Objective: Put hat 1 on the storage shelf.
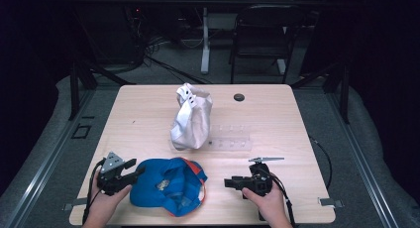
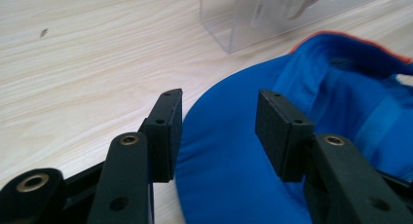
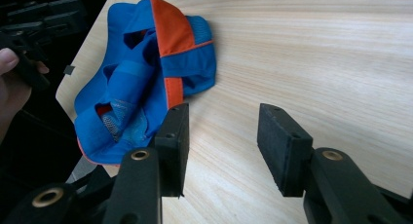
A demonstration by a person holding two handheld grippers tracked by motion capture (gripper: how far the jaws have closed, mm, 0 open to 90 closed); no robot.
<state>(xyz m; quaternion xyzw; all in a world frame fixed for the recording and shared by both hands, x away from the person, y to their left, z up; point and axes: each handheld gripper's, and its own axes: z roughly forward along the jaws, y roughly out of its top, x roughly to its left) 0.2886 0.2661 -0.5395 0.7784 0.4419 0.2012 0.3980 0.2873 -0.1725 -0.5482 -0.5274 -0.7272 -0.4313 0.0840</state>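
Pale wood tabletop (image 1: 148, 119) carries our blue cap (image 1: 168, 186) at the near edge, between both hands. Our left gripper (image 1: 130, 169) sits closest, jaws wide with the cap's rim between them, unpinched; our right gripper (image 1: 229, 182) stands apart, jaws wide, empty.

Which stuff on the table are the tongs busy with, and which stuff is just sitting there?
Busy with:
- blue cap, between both tongs
- left tongs, open at the cap's edge
- right tongs, open, nothing between them

Just sitting there:
- white cloth bag
- clear plastic tray
- small black disc
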